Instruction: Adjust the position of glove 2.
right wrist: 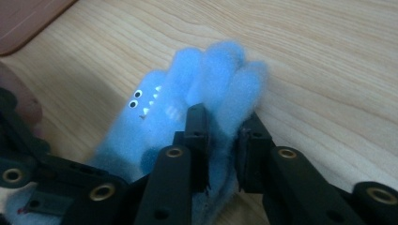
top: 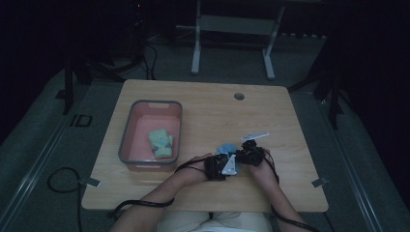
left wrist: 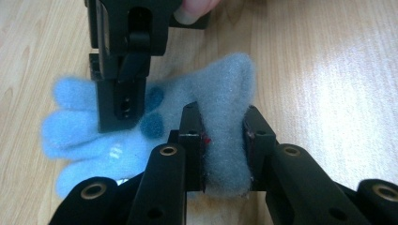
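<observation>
Both grippers pinch the blue glove lying on the tabletop: left gripper at the cuff, right gripper at the fingers. Lift both together, evenly, keeping the fleece taut.

No lettering, label, brand or number reads anywhere here; the blue glove just beyond the right gripper carries a stitched face, no words.
</observation>
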{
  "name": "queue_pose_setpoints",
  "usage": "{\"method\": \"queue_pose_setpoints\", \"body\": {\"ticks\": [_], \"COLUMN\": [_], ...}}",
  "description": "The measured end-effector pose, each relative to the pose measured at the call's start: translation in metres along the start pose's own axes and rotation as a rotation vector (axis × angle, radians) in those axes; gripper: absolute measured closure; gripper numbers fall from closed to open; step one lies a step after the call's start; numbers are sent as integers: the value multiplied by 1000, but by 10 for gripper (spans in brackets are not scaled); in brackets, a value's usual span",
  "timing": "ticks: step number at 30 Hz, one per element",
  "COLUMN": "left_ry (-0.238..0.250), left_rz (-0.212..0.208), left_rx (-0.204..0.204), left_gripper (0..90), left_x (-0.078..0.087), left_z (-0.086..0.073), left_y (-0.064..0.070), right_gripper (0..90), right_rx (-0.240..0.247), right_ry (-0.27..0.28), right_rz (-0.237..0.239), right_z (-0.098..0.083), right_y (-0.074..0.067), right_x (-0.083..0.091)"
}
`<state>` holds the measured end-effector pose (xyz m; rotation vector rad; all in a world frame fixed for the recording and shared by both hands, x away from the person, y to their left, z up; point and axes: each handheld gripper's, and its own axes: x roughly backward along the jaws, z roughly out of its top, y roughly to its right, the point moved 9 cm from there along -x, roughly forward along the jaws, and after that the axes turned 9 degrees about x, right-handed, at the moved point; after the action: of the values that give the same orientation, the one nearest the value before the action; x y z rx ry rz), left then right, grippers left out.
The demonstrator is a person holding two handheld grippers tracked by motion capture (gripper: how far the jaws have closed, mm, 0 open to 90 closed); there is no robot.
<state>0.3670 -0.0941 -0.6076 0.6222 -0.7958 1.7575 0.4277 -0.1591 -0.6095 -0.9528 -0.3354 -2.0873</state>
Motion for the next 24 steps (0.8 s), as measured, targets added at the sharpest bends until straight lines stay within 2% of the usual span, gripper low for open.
{"method": "queue_pose_setpoints", "body": {"ticks": [2, 10, 18, 24], "left_ry": [0, 8, 14, 13], "left_rz": [5, 31, 62, 76], "left_rx": [-1, -11, -22, -23], "left_gripper": [750, 754, 754, 753], "left_x": [3, 26, 61, 84], "left_z": [0, 8, 15, 16], "left_y": [-1, -9, -24, -32], "right_gripper": [804, 821, 824, 824], "right_rx": [-3, 54, 83, 109], "right_ry": [10, 50, 121, 145], "right_rz": [8, 27, 37, 47], "right_z": [3, 28, 60, 79], "right_y": [-1, -11, -18, -27], "right_x": [3, 18, 36, 40]}}
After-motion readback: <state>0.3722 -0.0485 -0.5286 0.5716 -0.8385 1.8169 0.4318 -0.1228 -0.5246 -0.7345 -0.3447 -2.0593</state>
